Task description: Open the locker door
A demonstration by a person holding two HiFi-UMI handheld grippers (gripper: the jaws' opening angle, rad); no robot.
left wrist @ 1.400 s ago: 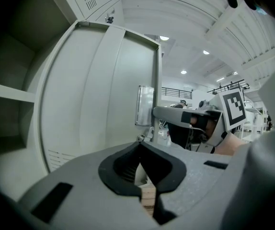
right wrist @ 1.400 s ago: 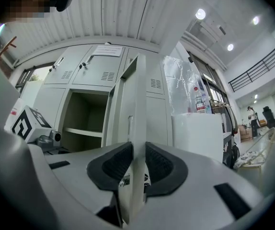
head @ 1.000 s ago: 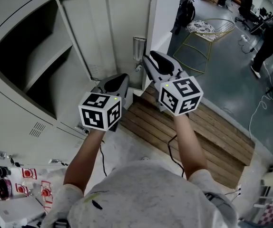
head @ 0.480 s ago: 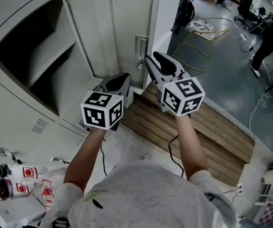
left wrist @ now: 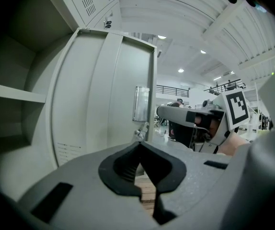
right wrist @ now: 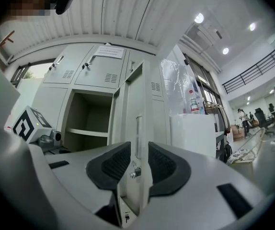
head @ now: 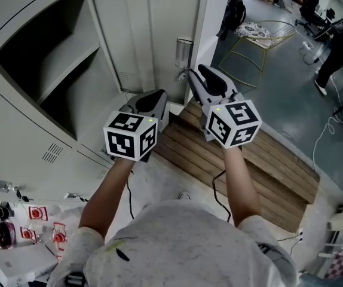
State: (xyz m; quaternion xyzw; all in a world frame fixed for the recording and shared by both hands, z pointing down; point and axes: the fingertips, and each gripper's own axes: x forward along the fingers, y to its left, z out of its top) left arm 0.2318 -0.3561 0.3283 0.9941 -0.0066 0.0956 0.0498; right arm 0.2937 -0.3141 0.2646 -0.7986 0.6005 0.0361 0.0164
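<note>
The grey locker door [head: 141,34] stands swung open, its inner face towards me, with a metal plate [head: 183,51] and a latch [head: 182,75] near its free edge. My right gripper [head: 192,76] sits right at that edge. In the right gripper view the door's edge [right wrist: 138,104] lines up with the gap between the parted pads [right wrist: 116,163], just beyond their tips, and no pad presses on it. My left gripper [head: 137,98] hangs lower left in front of the open compartment [head: 52,52]; its jaws [left wrist: 140,150] meet at the tips and hold nothing.
A shelf [head: 70,70] divides the open compartment; shut lockers [head: 28,136] lie below and beside it. A wooden pallet [head: 255,160] covers the floor under my arms. A yellow wire chair [head: 255,46] and a person [head: 339,46] are at the far right. A cluttered surface [head: 16,232] is bottom left.
The door's free edge and both grippers have drifted slightly right in the head view; more of the compartment shows. The right gripper stays by the door's edge.
</note>
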